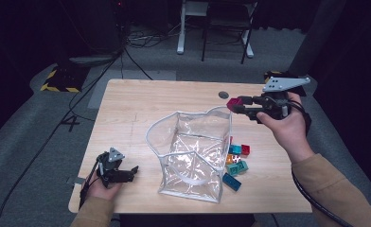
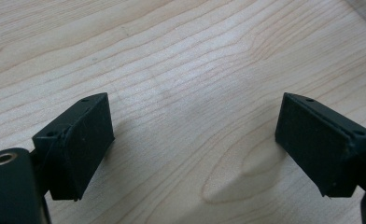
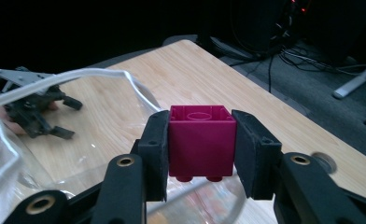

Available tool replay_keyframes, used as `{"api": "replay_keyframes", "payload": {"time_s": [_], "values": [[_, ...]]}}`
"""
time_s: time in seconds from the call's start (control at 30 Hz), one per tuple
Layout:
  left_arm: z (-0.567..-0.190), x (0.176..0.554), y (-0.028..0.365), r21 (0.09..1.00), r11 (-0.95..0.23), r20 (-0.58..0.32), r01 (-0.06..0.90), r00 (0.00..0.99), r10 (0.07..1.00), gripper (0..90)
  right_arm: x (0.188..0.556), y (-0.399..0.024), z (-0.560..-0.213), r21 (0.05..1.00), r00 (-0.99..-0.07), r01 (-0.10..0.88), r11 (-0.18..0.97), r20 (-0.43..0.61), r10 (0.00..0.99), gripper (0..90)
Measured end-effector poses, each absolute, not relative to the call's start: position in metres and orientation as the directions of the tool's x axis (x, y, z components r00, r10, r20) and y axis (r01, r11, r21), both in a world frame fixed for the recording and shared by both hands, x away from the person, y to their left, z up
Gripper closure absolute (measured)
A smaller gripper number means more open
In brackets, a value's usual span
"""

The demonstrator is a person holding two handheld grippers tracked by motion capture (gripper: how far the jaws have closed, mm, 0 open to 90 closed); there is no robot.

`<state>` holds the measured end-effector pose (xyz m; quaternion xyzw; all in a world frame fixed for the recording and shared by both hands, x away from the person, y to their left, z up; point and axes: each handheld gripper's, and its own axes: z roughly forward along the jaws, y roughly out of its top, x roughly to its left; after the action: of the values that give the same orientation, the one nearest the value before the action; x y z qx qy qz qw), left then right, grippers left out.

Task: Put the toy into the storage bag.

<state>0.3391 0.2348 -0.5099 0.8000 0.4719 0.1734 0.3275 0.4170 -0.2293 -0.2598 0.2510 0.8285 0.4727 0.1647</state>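
My right gripper (image 1: 236,105) (image 3: 200,149) is shut on a magenta toy brick (image 1: 233,103) (image 3: 201,142), held in the air at the right rim of a clear plastic bag (image 1: 193,151) (image 3: 55,93) standing open on the wooden table (image 1: 141,104). Several loose bricks (image 1: 236,163) in teal, orange and red lie on the table just right of the bag. My left gripper (image 1: 132,172) (image 2: 195,144) rests near the table's front left corner, jaws wide apart over bare wood (image 2: 181,70), nothing between them. It is also seen far off as the left gripper (image 3: 62,116) in the right gripper view.
A round cable hole (image 1: 223,94) sits at the table's far edge. Beyond the table stand a chair and desk legs (image 1: 221,33), cables on the grey floor (image 1: 131,45) and a yellow-black marked base (image 1: 60,80). Open tabletop lies left of the bag.
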Motion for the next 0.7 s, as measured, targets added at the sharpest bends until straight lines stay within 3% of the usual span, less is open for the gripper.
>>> {"api": "replay_keyframes", "payload": {"time_s": [0.7], "values": [[-0.510, 0.339, 0.235, 0.688, -0.339, -0.030, 0.642, 0.492, 0.870, 12.0, 0.413, -0.156, -0.262, 0.857, -0.888, 0.246, 0.453, 0.012, 0.460, 59.0]]}}
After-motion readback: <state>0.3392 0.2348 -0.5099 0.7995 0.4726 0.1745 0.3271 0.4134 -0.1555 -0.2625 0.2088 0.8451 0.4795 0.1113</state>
